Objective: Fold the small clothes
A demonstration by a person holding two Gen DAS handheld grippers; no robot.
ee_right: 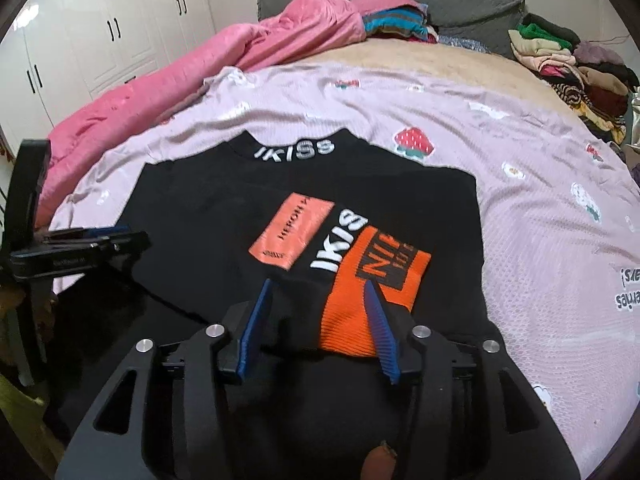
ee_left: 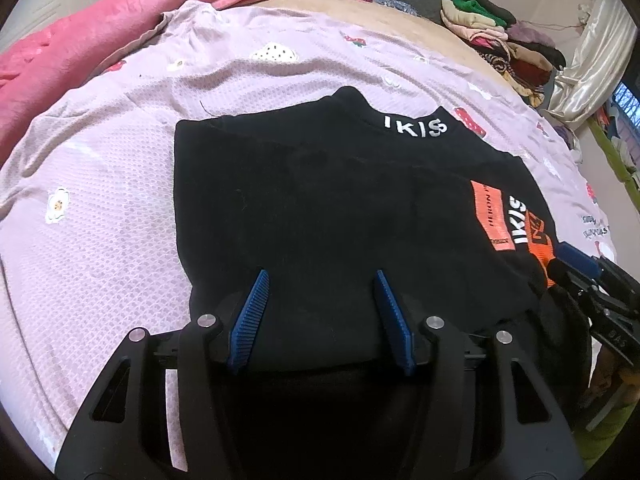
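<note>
1. Black top lies flat on the lilac bedspread, collar with white lettering at the far end, hem toward the person. Sides look already turned in; an orange-cuffed sleeve lies folded across the front on the right side.
2. Long axis runs from hem to collar, straight away from both grippers. Both point along it.
3. Left gripper: fingers spread wide, nothing between them but the dark cloth below. It sits over the near hem, left of the garment's middle. Whether the fingers touch the cloth cannot be told.
4. Right gripper: fingers also spread wide, straddling the orange cuff and the black cloth beside it, holding nothing.
5. Each gripper shows side-on in the other's view, so the two stand near each other along the hem edge, neither clearly nearer.
6. Judgement: the next move is probably to pinch the hem at both corners and carry it up toward the collar. The loose sleeve may slide out.
7. Pink quilt and stacked clothes lie well apart, far side of the bed.
</note>
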